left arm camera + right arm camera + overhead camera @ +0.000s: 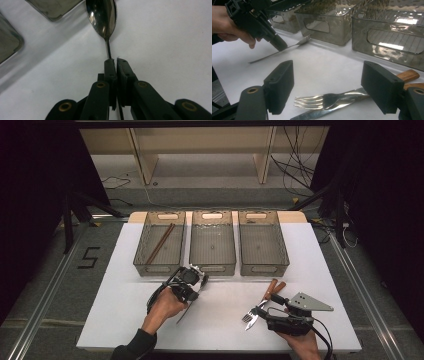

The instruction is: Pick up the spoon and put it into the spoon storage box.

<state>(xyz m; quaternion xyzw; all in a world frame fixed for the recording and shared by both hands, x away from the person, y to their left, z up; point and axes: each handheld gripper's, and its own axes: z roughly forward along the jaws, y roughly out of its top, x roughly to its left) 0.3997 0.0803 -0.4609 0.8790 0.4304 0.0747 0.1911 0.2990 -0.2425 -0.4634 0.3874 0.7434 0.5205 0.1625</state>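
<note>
Gripping a spoon (102,18) by the thin neck just under its bowl, the left tool (115,61) is clenched, its two black jaws pressed together on the metal. No earlier moment is needed to see that: in the left gripper view the stem disappears straight between the pads. The spoon's long axis runs out along the jaws, bowl away from the hand and toward the near wall of the trays, handle trailing back toward the near edge of the tabletop (125,320). In the right gripper view it is tilted, bowl end higher and close to the middle tray (212,242), handle tip lower, near the white surface. From the high view the left tool (200,282) sits left of the tabletop's middle, just before the gap between the left tray (160,242) and the middle one.

The right tool (328,87) is released, jaws wide apart, hovering over a fork (322,100) that lies flat near the near right corner, tines toward the near edge, wooden handle toward the right tray (262,242). A knife blade (312,113) lies just beside it.

The left tray holds brown chopsticks (160,242) laid diagonally.

The only writing is a dark "5" (89,257) marked on the floor off the tabletop's left edge.
</note>
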